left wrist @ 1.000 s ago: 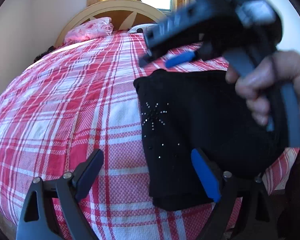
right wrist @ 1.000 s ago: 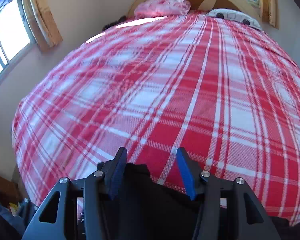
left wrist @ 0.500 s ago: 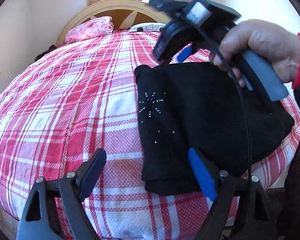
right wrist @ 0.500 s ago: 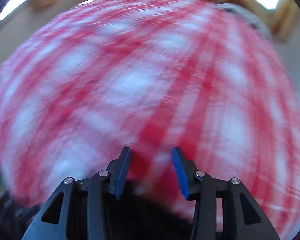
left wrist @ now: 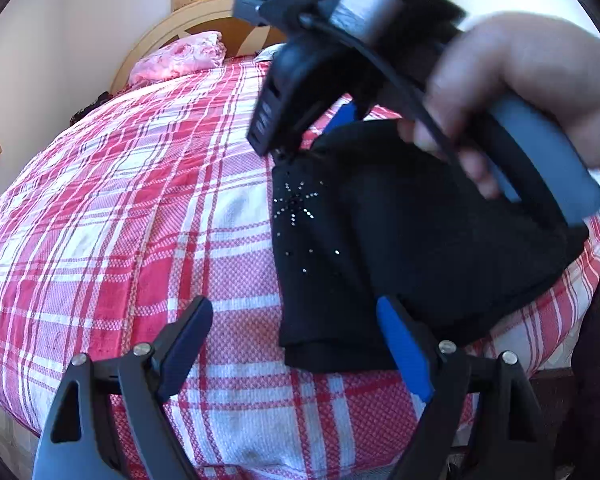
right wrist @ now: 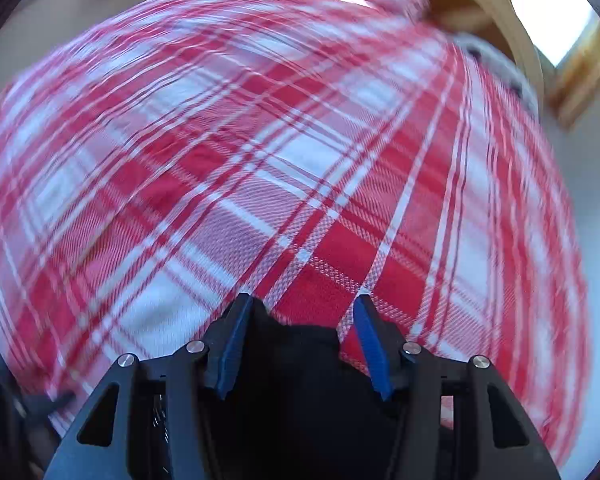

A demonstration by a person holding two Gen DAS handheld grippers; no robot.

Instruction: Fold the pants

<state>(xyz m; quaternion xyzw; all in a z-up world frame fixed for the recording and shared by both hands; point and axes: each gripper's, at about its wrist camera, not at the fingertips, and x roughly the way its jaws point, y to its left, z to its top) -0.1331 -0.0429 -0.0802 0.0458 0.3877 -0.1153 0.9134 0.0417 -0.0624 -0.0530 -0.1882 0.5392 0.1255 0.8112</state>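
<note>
Black pants (left wrist: pixel 420 240), folded into a flat stack with a rhinestone star (left wrist: pixel 298 204), lie on the red plaid bed cover (left wrist: pixel 140 200). My left gripper (left wrist: pixel 294 308) hovers open just above the stack's near left corner, with its blue pad over the cloth. A hand (left wrist: pixel 520 80) holds my right gripper tilted steeply down over the stack's far left corner. In the right wrist view the right gripper (right wrist: pixel 303 300) has its jaws opening. A hump of the black pants (right wrist: pixel 300 360) sits between the pads, touching the left pad and clear of the right one.
A pink pillow (left wrist: pixel 180 60) and a second pillow (right wrist: pixel 496 64) lie by the curved wooden headboard (left wrist: pixel 160 36) at the far end. A bright window (right wrist: pixel 556 8) is behind it. The bed's edge runs close by at the lower right (left wrist: pixel 540 360).
The right gripper has swung left and down onto the pants' far corner, rolling as it went; its jaws narrowed, then widened. The left gripper has hardly moved.
</note>
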